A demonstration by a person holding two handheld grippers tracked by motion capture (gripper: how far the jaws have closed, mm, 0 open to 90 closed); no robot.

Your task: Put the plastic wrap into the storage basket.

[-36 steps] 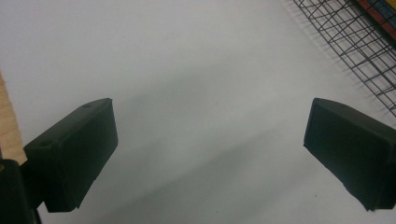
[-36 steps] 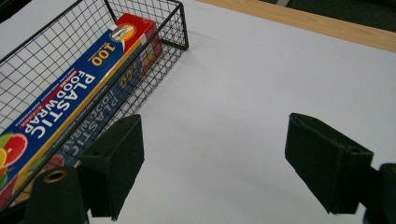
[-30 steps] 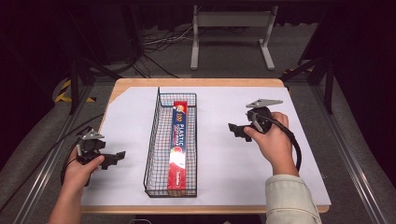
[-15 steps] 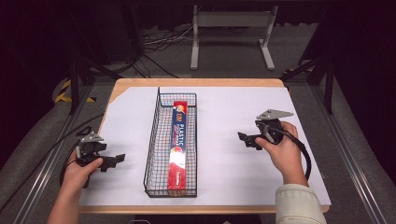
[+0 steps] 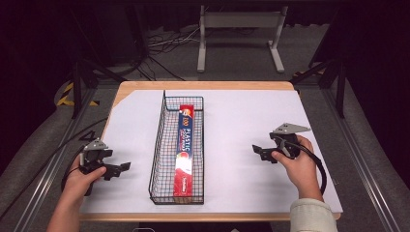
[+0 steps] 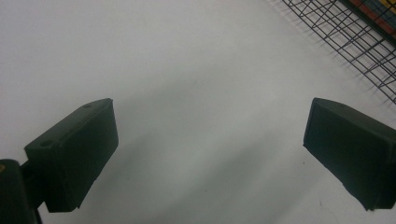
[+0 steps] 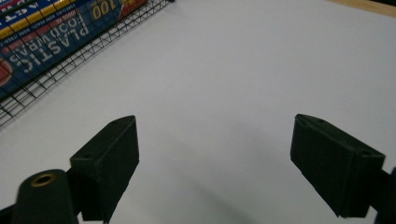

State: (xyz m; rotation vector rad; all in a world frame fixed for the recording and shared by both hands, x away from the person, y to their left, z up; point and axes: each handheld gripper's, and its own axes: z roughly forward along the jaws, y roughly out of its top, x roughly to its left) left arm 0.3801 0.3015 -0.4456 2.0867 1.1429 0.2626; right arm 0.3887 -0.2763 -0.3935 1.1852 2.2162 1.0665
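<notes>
Hands rest low at either side of the wire basket, where the plastic wrap box lies. Right gripper has just been opening, jaws wide, nothing between; left gripper likewise gapes empty over the white sheet.

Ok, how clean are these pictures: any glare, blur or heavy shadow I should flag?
High view: bright glare on the plastic wrap box in the wire basket, and a dark surround. Left gripper view: the basket's mesh is soft, with faint shadows on the white sheet. Right gripper view: the box lettering is legible though slightly soft.
</notes>
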